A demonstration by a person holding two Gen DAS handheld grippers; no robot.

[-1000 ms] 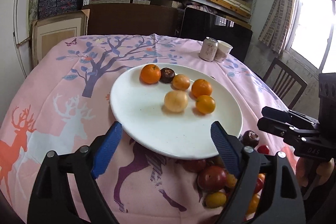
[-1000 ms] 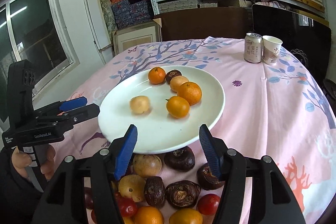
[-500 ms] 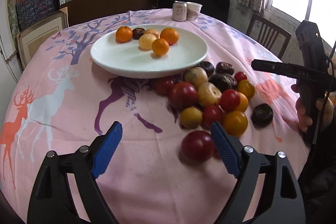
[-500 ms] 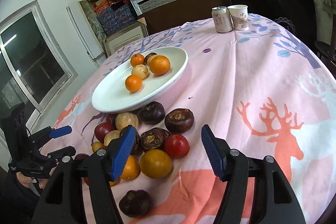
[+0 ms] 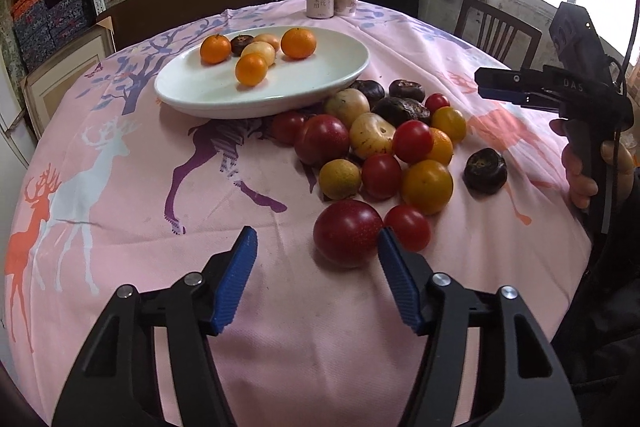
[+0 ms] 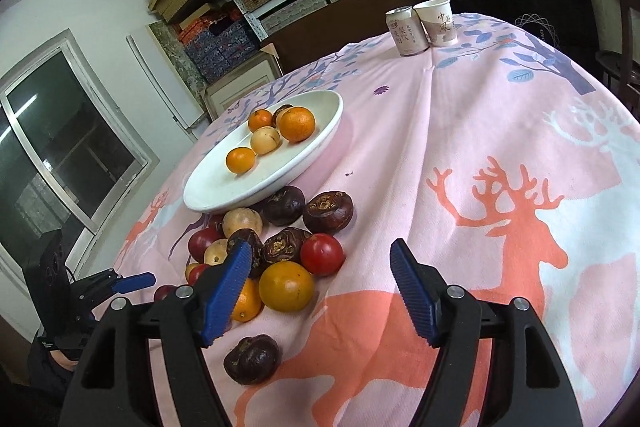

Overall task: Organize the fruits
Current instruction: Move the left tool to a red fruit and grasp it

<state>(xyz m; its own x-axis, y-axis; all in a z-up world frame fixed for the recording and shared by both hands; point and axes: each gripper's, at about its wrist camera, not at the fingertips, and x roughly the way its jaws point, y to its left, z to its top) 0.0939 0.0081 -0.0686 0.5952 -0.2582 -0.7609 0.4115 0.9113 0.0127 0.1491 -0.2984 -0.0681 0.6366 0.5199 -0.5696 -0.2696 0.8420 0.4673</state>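
Pink tablecloth (image 5: 120, 195), plate (image 5: 208, 95) half-hiding fruit pile (image 5: 384, 147); both grippers' fingers (image 5: 236, 279) apart, left's just narrowed.

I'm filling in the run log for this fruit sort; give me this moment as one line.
left gripper: closing, big red fruit between jaws, not gripped | right gripper: open, empty | plate: six fruits | pile beside plate

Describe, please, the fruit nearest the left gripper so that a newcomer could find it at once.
Start at the white plate on the pink tablecloth, then drop to the heap of loose fruit beside it. At the heap's near edge, by the left gripper, lies a large dark red fruit. It is the biggest there, with a smaller red one alongside.
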